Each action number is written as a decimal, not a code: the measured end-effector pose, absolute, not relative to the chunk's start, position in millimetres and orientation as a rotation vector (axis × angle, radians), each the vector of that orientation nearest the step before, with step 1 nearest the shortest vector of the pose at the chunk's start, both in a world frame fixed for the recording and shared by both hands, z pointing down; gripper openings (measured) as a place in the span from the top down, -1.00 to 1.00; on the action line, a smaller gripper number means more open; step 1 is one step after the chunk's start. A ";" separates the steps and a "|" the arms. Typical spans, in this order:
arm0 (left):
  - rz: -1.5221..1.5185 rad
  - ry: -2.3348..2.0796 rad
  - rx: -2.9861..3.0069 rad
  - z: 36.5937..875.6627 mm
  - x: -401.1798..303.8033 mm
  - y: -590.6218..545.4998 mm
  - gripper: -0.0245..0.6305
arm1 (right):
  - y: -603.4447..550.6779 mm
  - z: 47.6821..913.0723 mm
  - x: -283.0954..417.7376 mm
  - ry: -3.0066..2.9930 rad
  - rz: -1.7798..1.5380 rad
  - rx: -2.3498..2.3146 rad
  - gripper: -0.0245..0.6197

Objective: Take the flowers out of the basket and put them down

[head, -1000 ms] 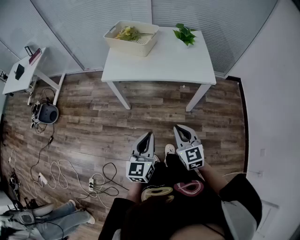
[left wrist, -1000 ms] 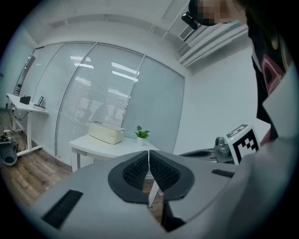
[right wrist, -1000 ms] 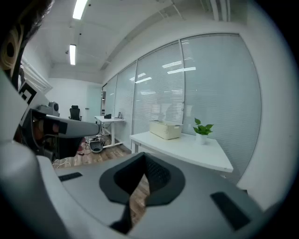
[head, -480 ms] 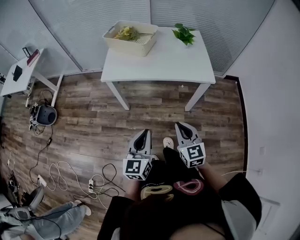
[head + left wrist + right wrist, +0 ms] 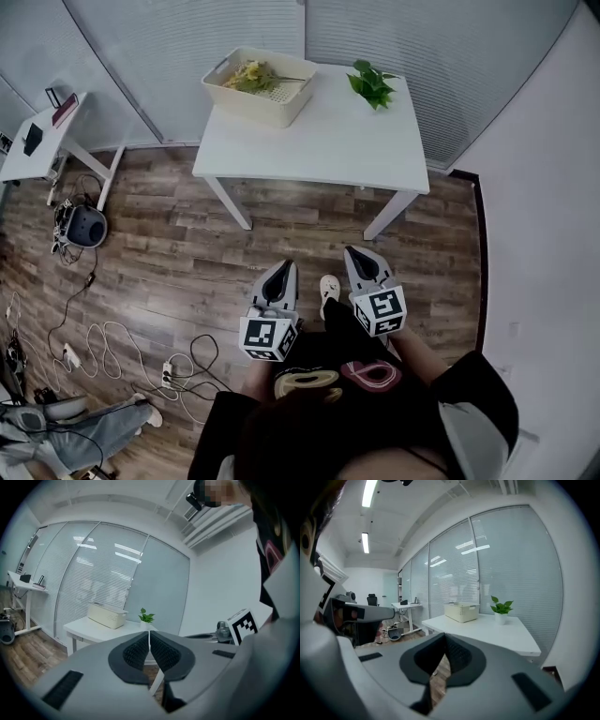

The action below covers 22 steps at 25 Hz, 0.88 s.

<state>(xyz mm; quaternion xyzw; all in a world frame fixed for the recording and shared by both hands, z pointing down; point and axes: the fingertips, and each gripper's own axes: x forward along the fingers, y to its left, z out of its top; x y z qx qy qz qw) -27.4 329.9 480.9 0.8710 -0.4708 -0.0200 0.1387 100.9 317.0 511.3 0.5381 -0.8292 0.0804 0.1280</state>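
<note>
Floor-side, well short of table (image 5: 319,141) at frame top. Held left gripper (image 5: 287,266), right gripper (image 5: 354,253) clenched, empty. Needed to close in, open jaws, take flowers (image 5: 248,75) in basket (image 5: 251,106) by stems.

Head view looks down; all 3 views share the table (image 5: 319,141)

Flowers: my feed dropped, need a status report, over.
Left claw shut, empty. Right claw shut, empty. Flowers in basket on table, claws well short. Floor between: nothing in the way.
</note>
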 end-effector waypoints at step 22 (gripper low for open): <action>-0.034 -1.521 2.463 482.8 52.7 190.2 0.85 | 154.5 511.6 173.4 -2.521 0.249 1.444 0.90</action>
